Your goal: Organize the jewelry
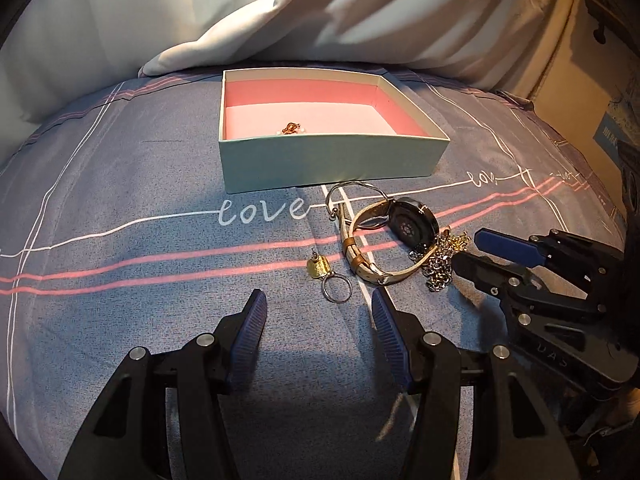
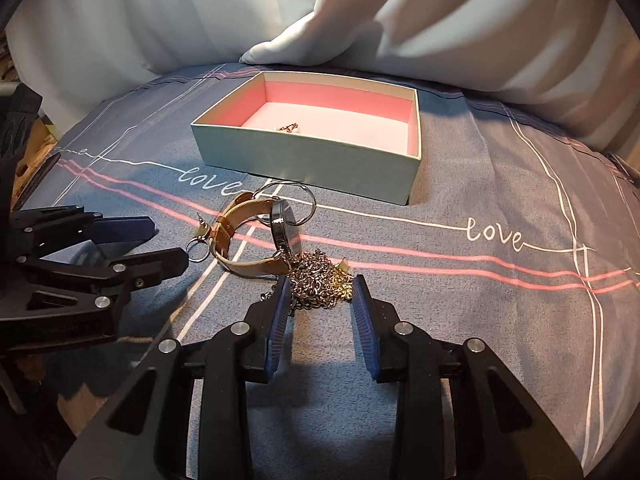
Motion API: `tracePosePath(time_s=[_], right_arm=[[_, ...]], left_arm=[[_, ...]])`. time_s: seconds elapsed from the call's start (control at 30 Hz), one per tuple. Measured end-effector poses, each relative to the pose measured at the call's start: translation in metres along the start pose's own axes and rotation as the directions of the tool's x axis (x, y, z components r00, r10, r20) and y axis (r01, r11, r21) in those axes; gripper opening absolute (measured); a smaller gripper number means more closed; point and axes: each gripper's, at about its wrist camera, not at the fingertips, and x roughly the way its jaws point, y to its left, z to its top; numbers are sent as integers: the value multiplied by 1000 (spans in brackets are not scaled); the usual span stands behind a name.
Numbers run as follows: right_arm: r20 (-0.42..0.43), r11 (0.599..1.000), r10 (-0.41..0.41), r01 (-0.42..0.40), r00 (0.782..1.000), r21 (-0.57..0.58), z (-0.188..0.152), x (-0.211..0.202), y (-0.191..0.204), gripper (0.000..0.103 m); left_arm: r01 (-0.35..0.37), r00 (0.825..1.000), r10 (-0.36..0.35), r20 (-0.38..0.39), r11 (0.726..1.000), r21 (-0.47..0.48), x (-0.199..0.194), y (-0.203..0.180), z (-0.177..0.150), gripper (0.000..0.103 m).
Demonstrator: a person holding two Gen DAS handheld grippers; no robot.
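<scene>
**Two open tongs, one tangled heap**

Both tongs stand spread, gripping nothing. The right tongs [image 2: 320,292] straddle the chain pile [image 2: 320,280] at frame centre, pads apparently not yet pressing. The chains lie against the watch [image 2: 280,228], so a pinch may drag it along or shed links. The left tongs [image 1: 318,308], at lower centre, face the ring [image 1: 337,288] and gold earring [image 1: 318,267]: small, easily pushed into the bedsheet [image 1: 120,200]. The box [image 1: 332,160] waits behind, upper centre.
</scene>
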Motion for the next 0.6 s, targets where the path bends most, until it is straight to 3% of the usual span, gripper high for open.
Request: tracePosePath(time_s=[0.07,0.27,0.33,0.37,0.5,0.6], right_arm=[[7,1000,23,-23,1000,8,-1,0,6,33],[-13,1000,15,-15,1000,5,-3,14,12,32],[-8,1000,-3,3,1000,-22,-3,15,15,30],[-5,999,-12,12,1000,-38,-3,14,17,23],[-3,998,-11,11,1000,-64,-5,12,22,14],[-1,998,-10,10,1000,-63,-5,10,22,11]], left_arm=[[17,1000,-17,-7,1000,9,3,-4,0,54],[-21,1000,20,4,999,40,17,-8,3,50],[-36,999,36,4,998,56,21,-10,6,49],[-41,999,40,6,997,69,22,-12,6,48],[-36,999,36,6,996,81,24,-13,6,19],[-23,1000,22,8,998,60,23,-9,6,15]])
